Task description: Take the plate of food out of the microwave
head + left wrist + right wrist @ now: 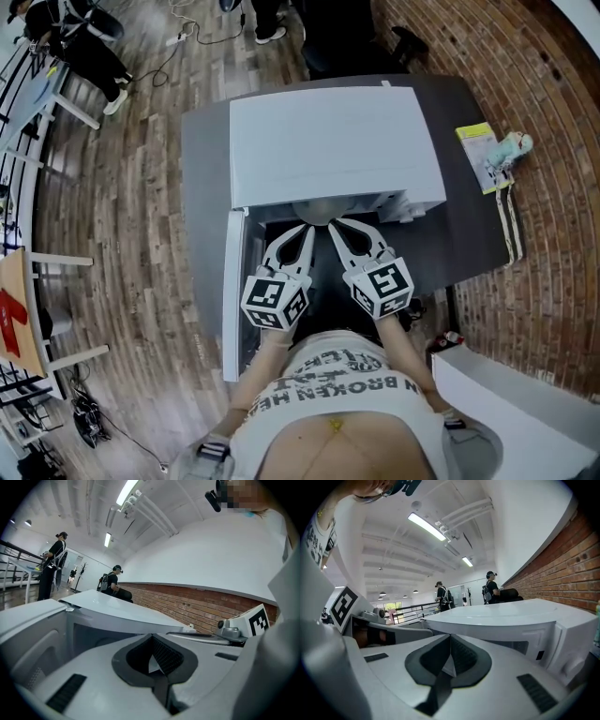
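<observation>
A white microwave [333,141] stands on a dark grey table [202,187], its door [232,291] swung open to the left. A pale round plate [317,212] shows at the mouth of the oven, mostly hidden under its top; no food can be seen. My left gripper [302,228] is at the plate's left edge and my right gripper [336,225] at its right edge. Both are shut, each with a thin white sliver of the plate's rim [153,664] [449,665] between its pads. The microwave's body [108,606] [511,616] fills the space ahead in both gripper views.
A yellow-green booklet [480,150] and a small toy [514,145] lie at the table's right edge beside the brick wall. A white box [516,394] sits at the lower right. People [84,47] stand farther back on the wooden floor.
</observation>
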Available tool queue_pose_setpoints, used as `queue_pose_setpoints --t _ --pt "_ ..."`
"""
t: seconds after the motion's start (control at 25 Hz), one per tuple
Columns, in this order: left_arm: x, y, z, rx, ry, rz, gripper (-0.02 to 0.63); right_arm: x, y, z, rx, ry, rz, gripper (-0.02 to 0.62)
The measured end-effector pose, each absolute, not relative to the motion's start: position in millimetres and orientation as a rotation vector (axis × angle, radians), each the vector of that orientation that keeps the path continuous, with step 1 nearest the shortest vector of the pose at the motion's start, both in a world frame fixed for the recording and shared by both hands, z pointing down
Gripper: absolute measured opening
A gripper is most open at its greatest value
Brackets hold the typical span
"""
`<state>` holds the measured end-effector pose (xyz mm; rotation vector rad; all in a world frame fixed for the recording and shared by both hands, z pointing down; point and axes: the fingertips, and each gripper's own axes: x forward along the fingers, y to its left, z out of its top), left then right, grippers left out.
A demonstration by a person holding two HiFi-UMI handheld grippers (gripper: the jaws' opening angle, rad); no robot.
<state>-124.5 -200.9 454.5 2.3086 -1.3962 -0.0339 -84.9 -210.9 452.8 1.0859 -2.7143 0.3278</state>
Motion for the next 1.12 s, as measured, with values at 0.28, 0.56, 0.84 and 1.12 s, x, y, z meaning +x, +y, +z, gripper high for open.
queue_pose_setpoints --t 0.28,0.56,0.84,1.12 --pt "-125 -207 461 2.295 -1.398 -0.009 0.007 -83 -213 463 1.073 -2.692 0.346 0.008" --pt "-121 -213 471 2.284 -1.395 0.028 0.007 -80 -221 471 1.087 -2.688 0.377 0.008" --pt "-122 -221 494 2.238 -1.413 0.078 0.006 -75 -233 487 1.083 -2.662 0.395 0.009" --pt "-125 -230 520 2.176 -1.430 0.109 0.007 -68 -246 507 1.080 -2.619 0.422 0.008"
